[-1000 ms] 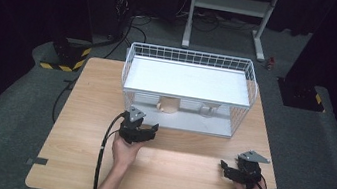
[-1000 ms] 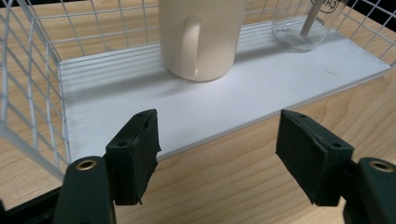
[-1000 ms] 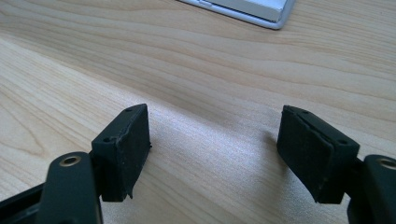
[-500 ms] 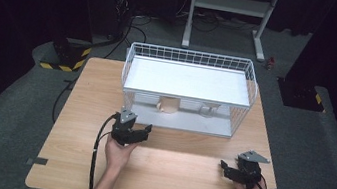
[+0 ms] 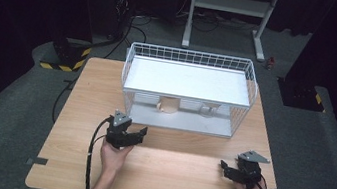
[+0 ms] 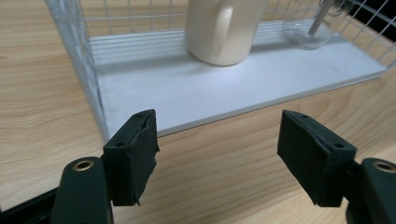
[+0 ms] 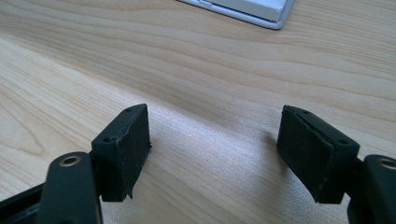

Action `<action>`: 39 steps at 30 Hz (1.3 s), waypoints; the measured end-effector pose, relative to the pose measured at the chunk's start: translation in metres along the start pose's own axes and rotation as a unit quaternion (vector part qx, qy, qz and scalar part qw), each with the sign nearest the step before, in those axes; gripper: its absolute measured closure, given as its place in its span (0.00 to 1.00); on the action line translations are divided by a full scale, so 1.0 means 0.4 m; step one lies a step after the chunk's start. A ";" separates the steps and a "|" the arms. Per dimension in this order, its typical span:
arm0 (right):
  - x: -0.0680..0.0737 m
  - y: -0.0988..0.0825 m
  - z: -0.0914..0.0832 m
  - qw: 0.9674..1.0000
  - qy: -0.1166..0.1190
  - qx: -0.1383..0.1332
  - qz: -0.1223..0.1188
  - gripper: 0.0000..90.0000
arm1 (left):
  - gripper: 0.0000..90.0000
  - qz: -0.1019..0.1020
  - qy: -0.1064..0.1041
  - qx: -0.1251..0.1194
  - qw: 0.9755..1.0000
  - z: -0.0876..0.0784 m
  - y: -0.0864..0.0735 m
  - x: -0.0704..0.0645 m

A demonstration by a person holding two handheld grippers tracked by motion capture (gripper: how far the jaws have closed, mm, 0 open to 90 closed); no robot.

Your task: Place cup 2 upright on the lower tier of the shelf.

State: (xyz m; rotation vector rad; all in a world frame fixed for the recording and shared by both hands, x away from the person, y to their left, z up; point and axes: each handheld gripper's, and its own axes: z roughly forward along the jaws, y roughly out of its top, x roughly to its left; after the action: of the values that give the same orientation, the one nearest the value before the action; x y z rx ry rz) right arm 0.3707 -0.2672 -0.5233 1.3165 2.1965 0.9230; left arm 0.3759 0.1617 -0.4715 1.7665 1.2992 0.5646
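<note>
Mug beyond spread, level left claw

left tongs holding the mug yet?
No. In the left gripper view the left tongs stand open over bare table, with the cream mug apart from them on the wire rack's white shelf.

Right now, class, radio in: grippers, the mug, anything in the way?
Left gripper open, empty, facing the rack. Right gripper open, empty, over bare table. Cream mug upright on the wire rack's lower shelf, under the upper shelf. Nothing between left gripper and mug.
</note>
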 end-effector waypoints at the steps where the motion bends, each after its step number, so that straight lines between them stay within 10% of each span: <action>1: 0.000 0.000 0.000 1.000 0.000 0.000 -0.001 0.28 | 0.32 0.006 0.001 0.004 1.000 -0.003 -0.002 0.000; 39: 0.000 0.000 0.000 1.000 0.000 0.000 -0.001 0.28 | 0.30 0.004 -0.001 0.010 1.000 -0.050 -0.073 0.017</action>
State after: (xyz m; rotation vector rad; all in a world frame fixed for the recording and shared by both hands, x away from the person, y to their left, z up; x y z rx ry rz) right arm 0.3707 -0.2673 -0.5233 1.3133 2.1968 0.9226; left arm 0.3475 0.1781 -0.4858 1.7896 1.3002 0.5563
